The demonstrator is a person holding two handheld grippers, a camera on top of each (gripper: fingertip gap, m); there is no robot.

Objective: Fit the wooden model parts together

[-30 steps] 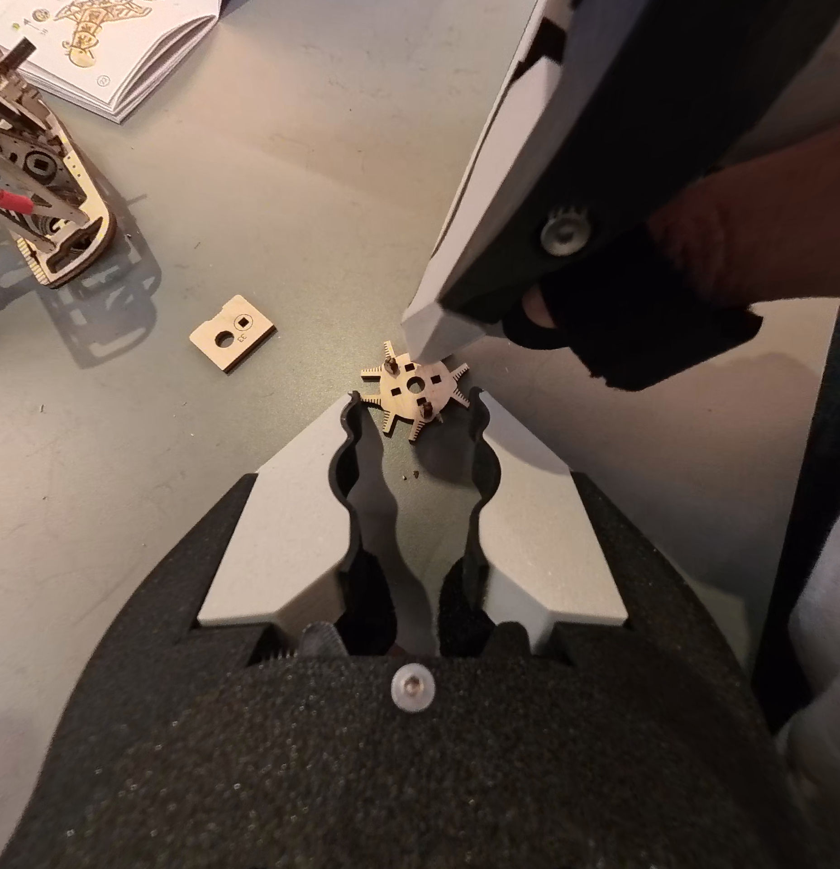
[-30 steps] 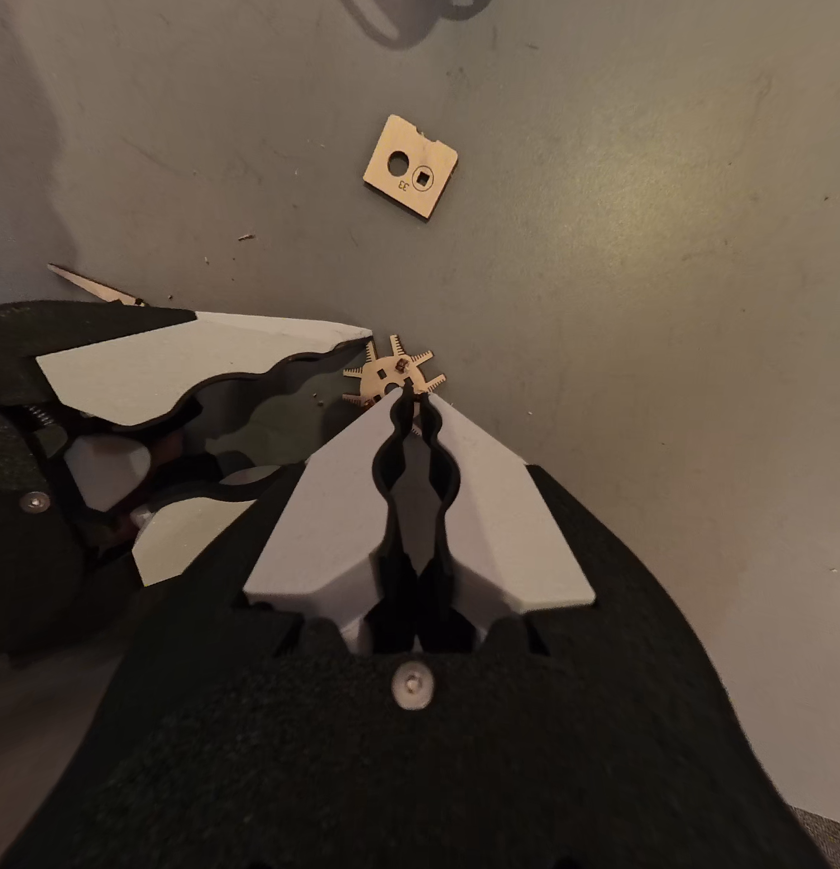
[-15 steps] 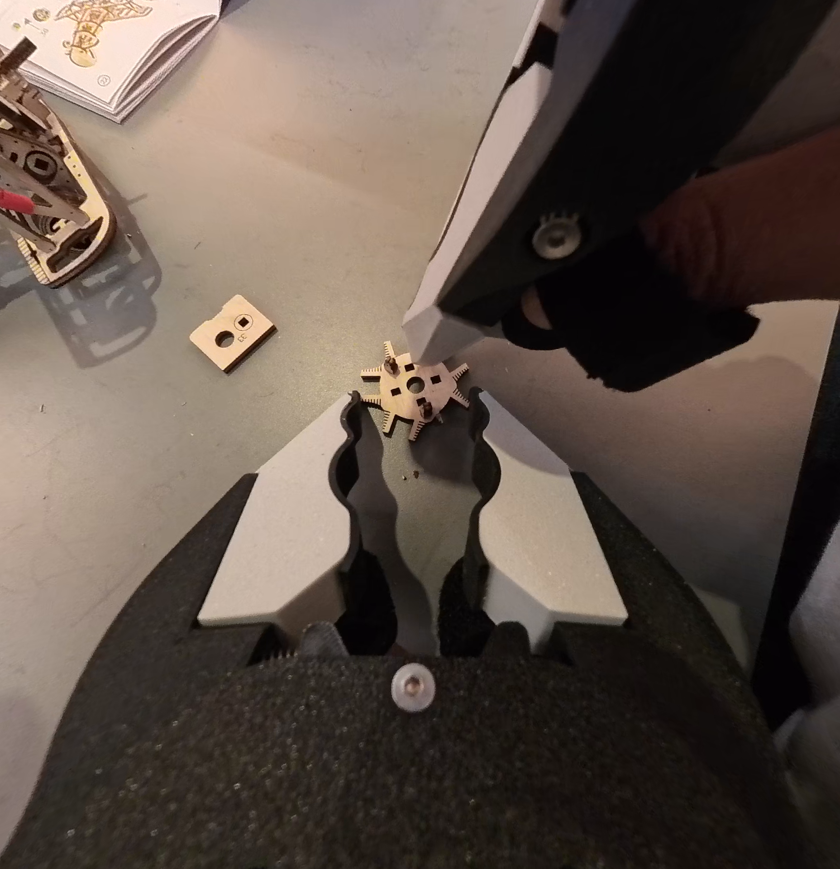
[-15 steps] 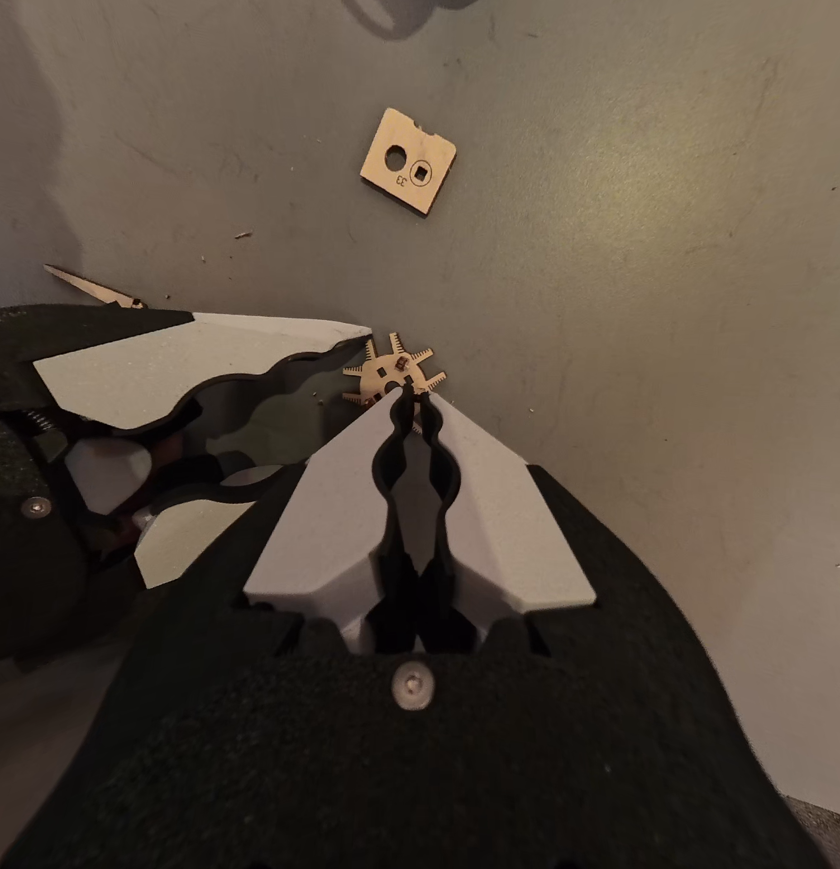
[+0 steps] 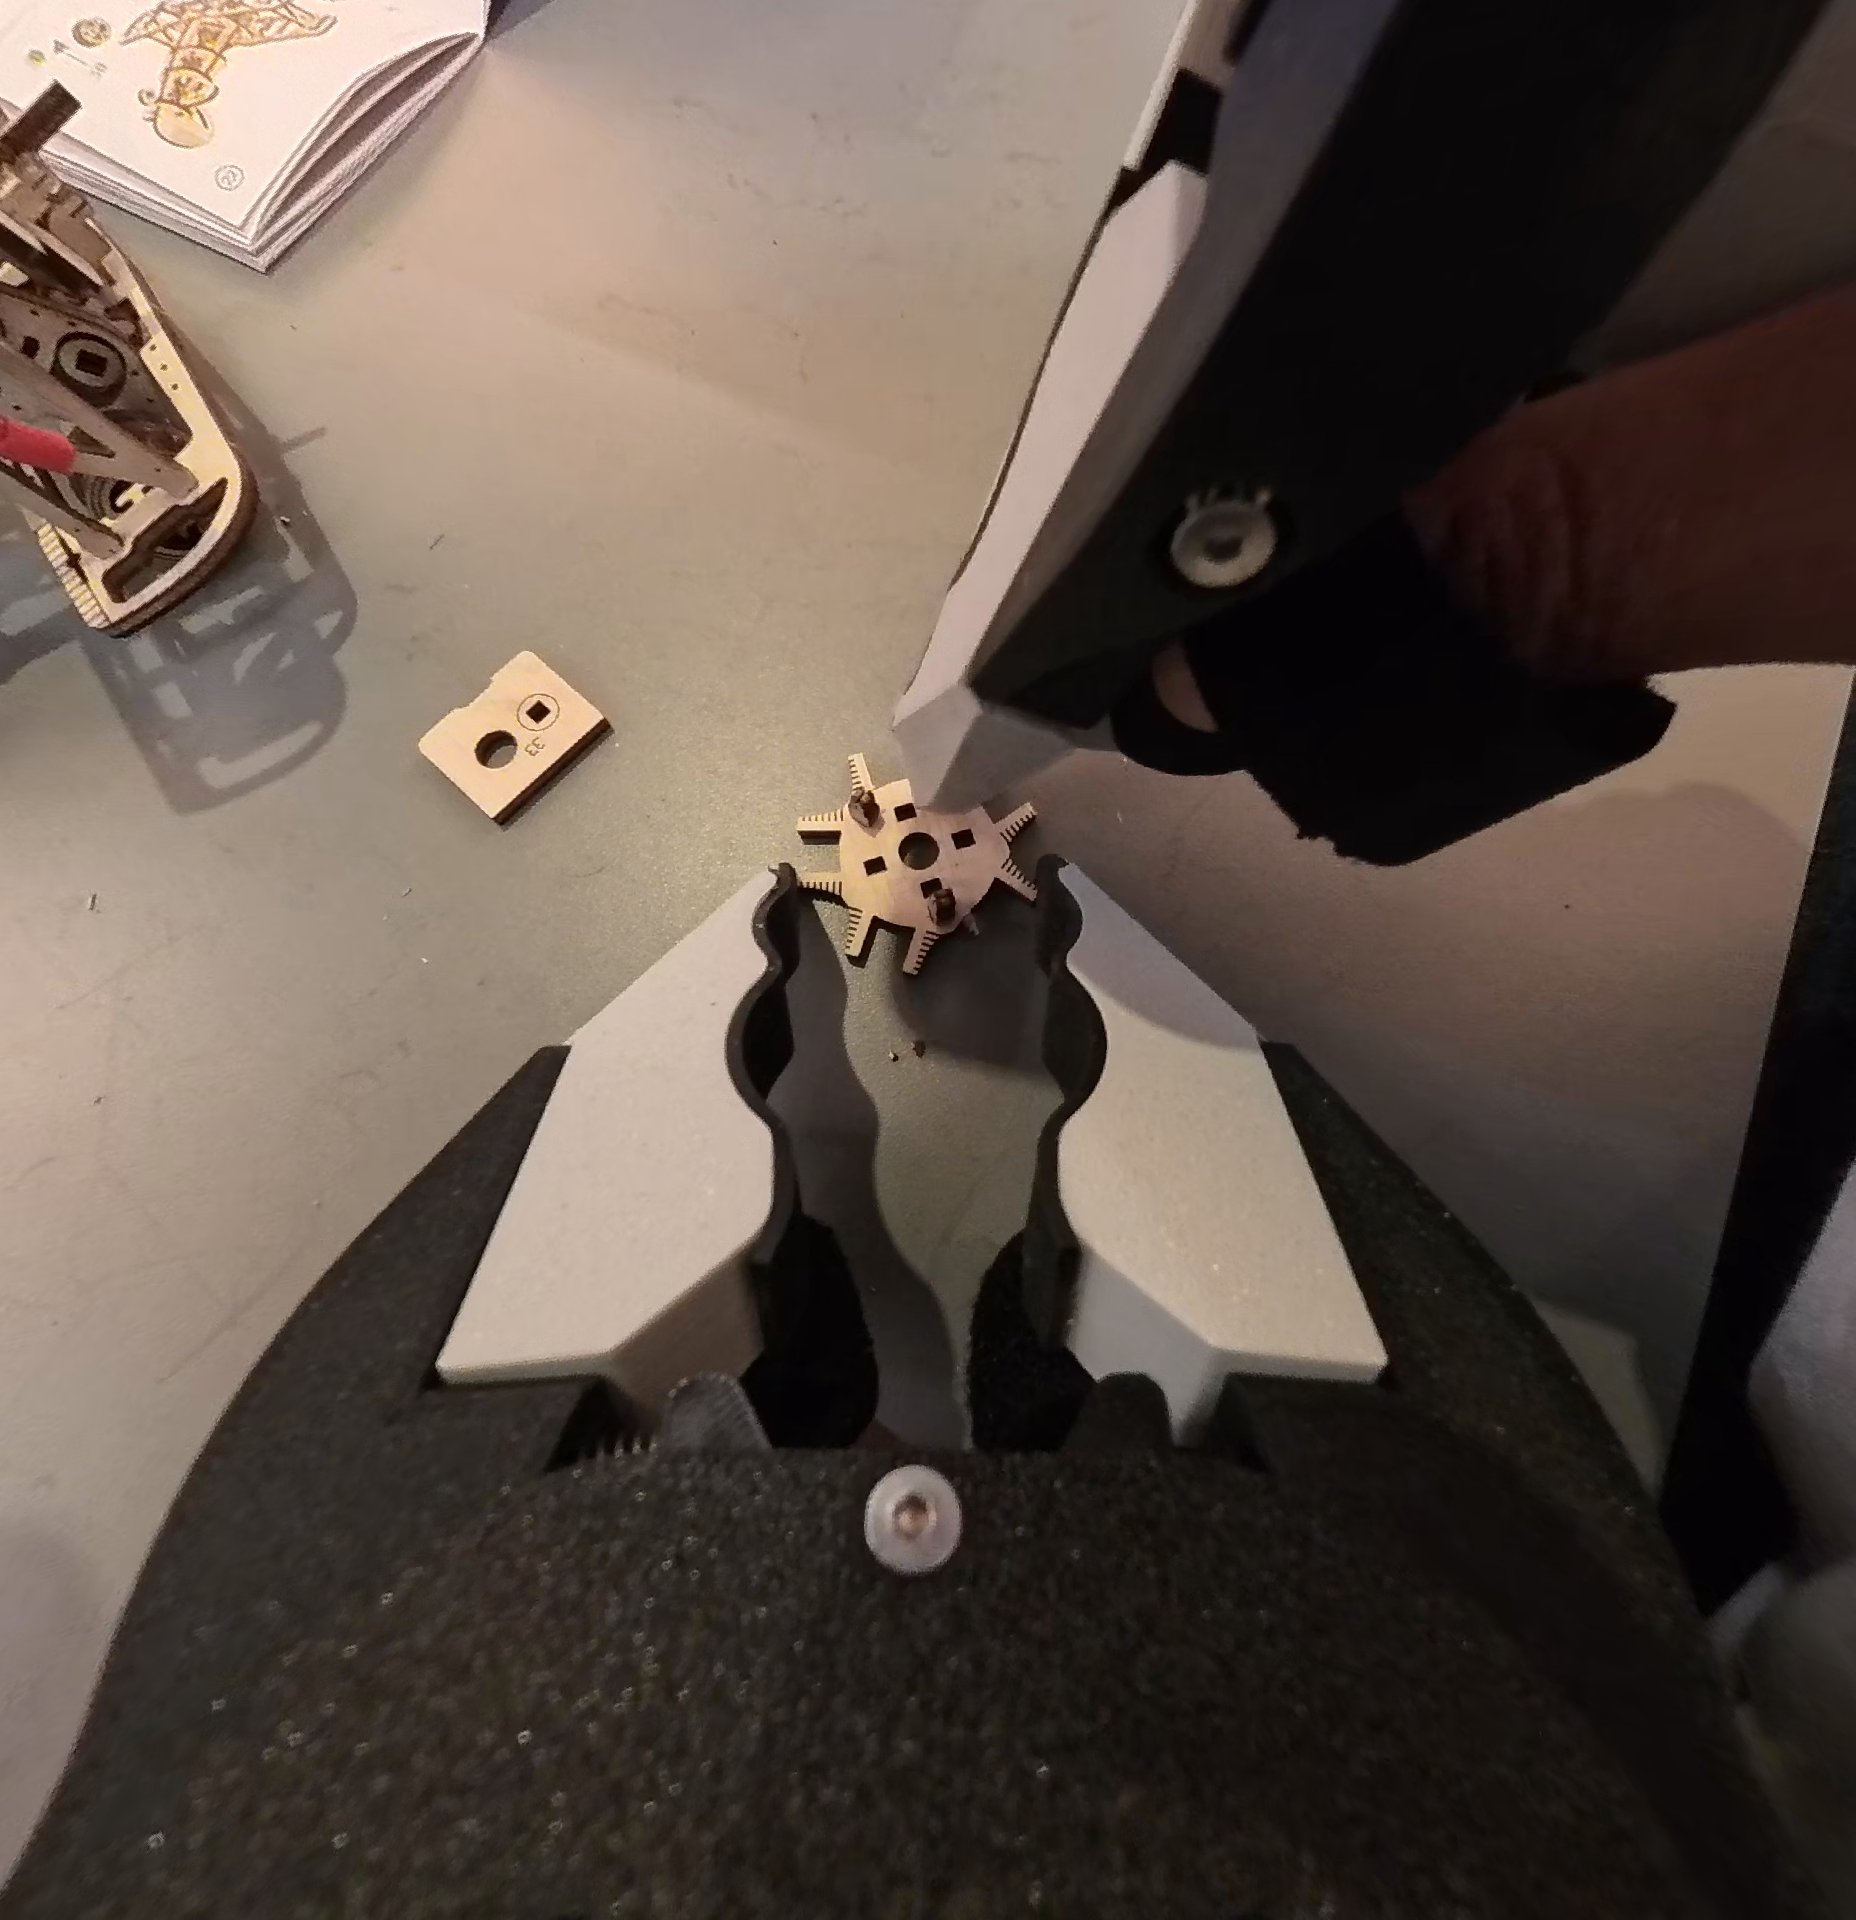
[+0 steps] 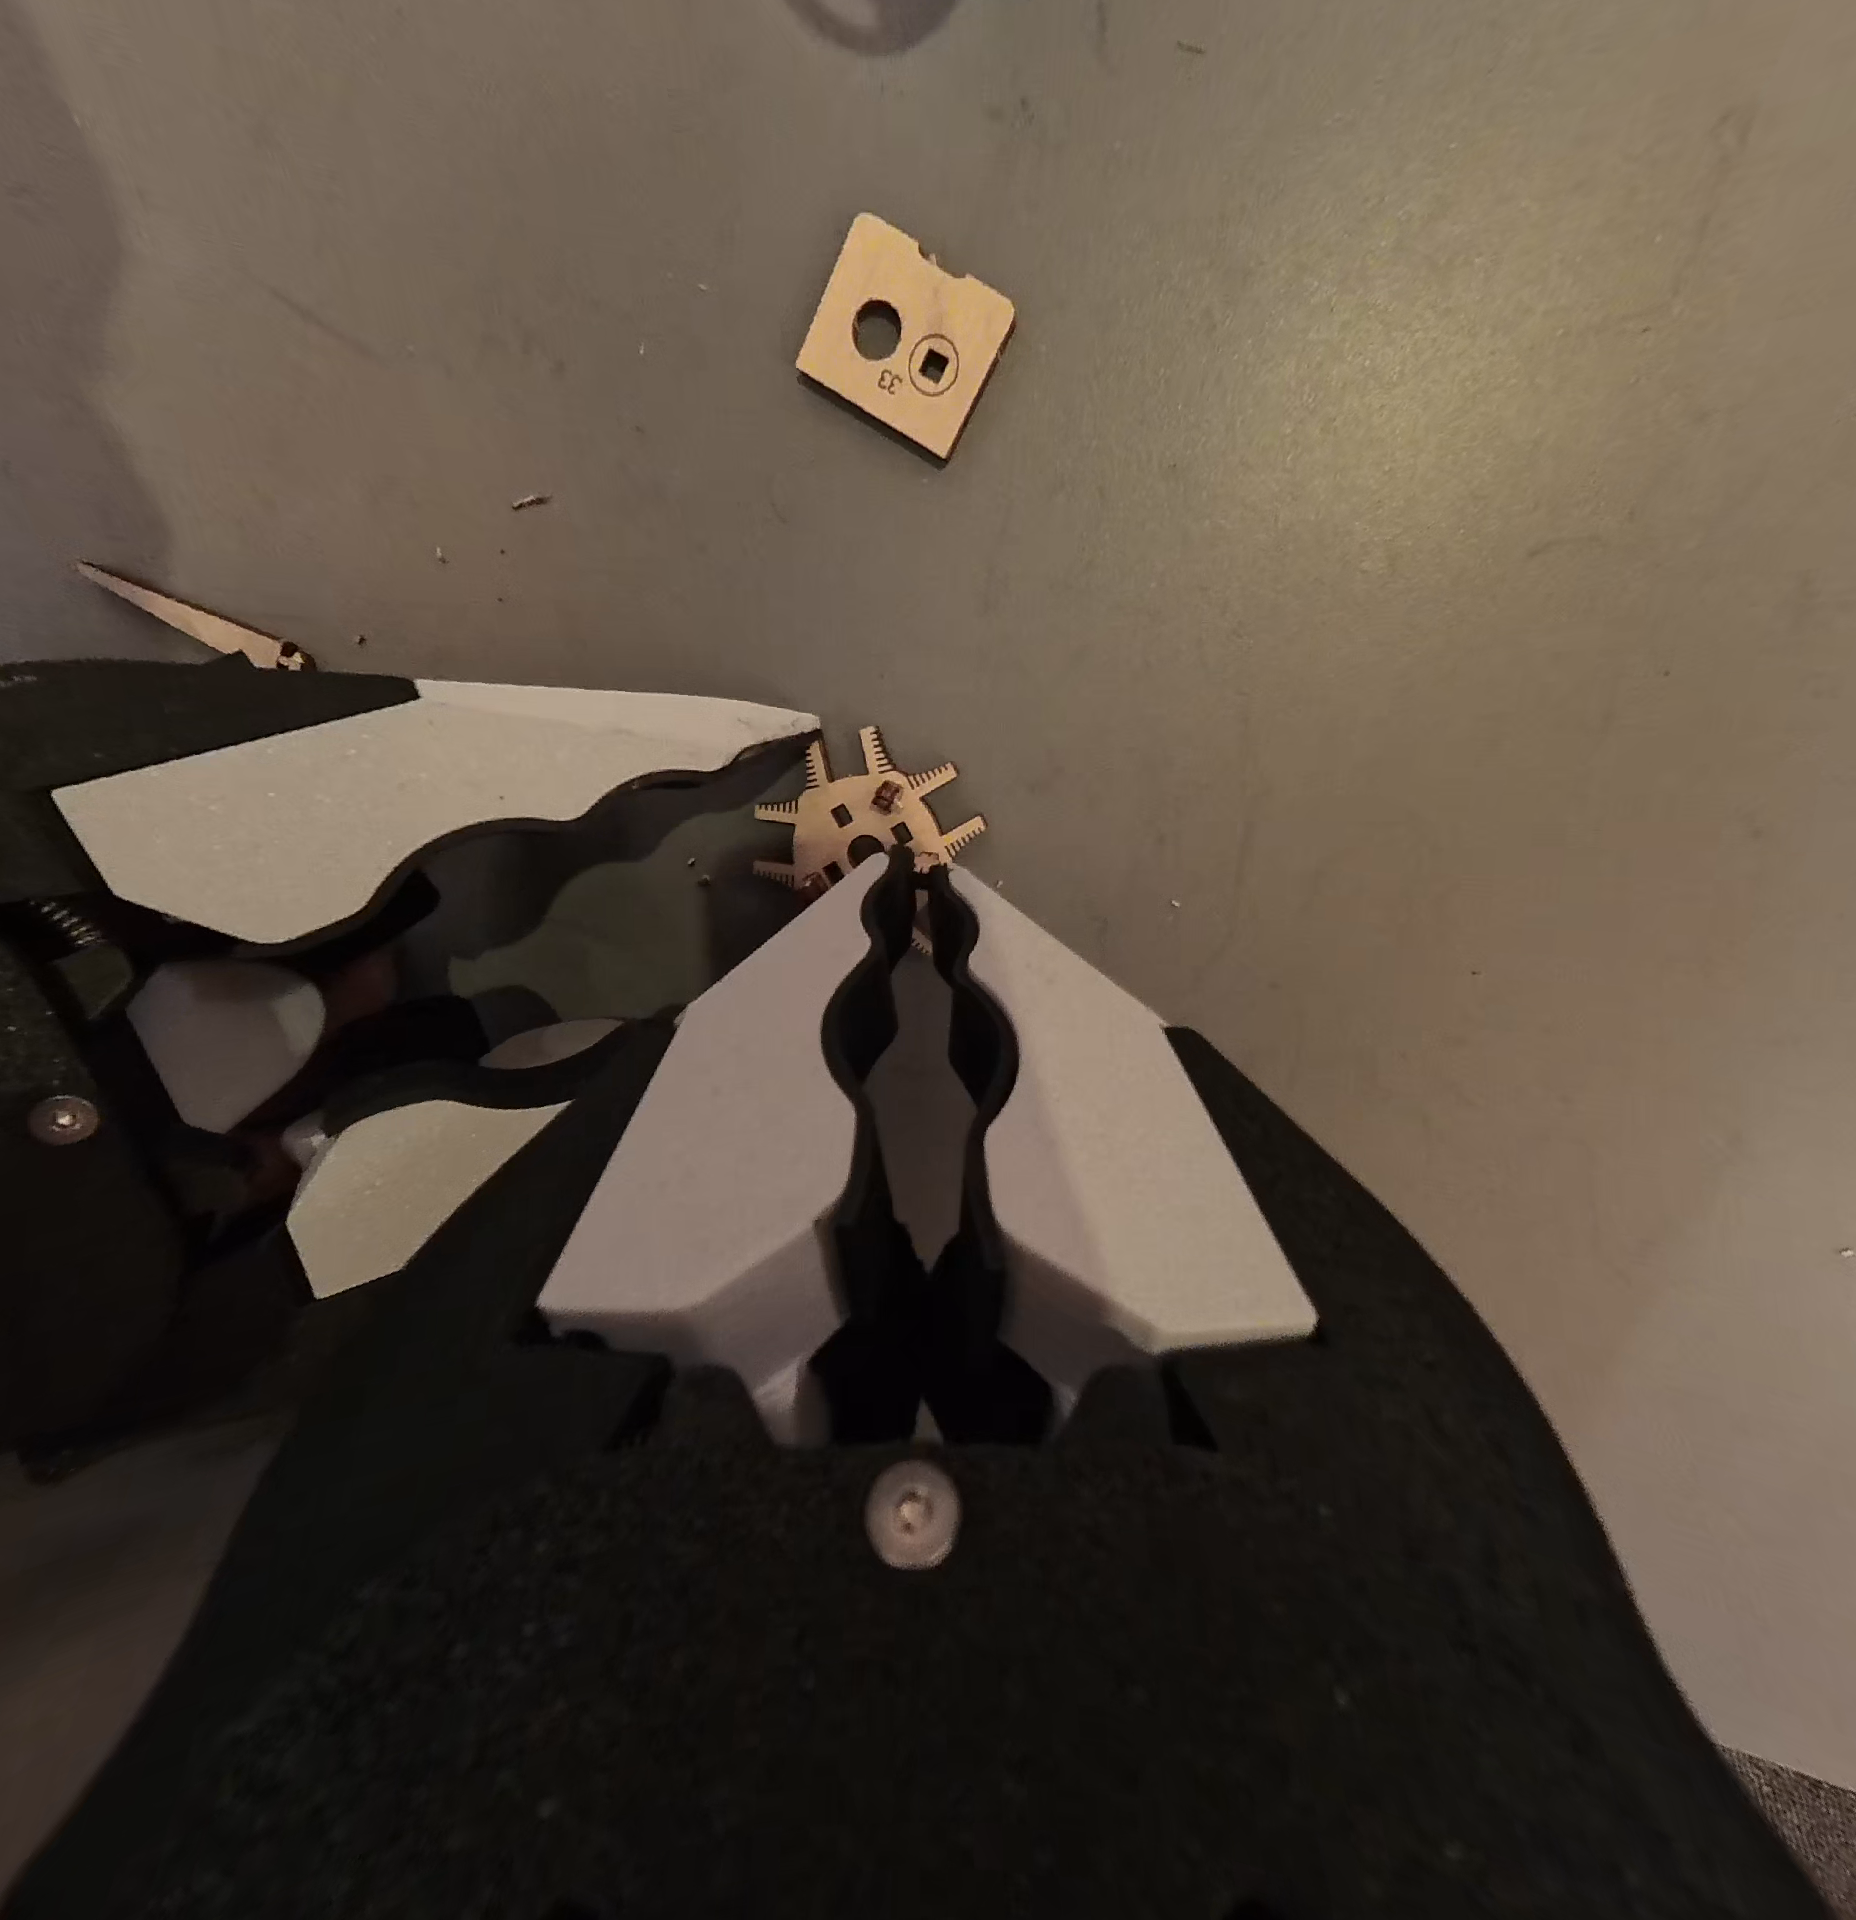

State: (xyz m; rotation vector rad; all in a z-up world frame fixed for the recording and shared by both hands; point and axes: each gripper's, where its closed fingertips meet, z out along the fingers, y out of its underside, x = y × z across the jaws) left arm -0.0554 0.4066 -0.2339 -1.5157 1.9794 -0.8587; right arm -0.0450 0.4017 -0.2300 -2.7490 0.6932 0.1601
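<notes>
Hiding part of the toothed wooden gear (image 5: 919,871) on the grey table (image 5: 591,436), our right gripper (image 6: 916,864) tips sit nearly closed; whether they pinch a peg we cannot tell. Left gripper (image 5: 911,896) gapes wide, empty, flanking the gear. Square plywood tile (image 6: 905,339) bears a printed number; booklet (image 5: 228,114) cut off.

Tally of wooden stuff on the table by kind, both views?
Spoked gear wheel: 1
Square plate with two holes: 1
Pointed sliver: 1
Part-built model: 1
Total: 4 wooden items. Also 1 instruction booklet, not wood.
</notes>
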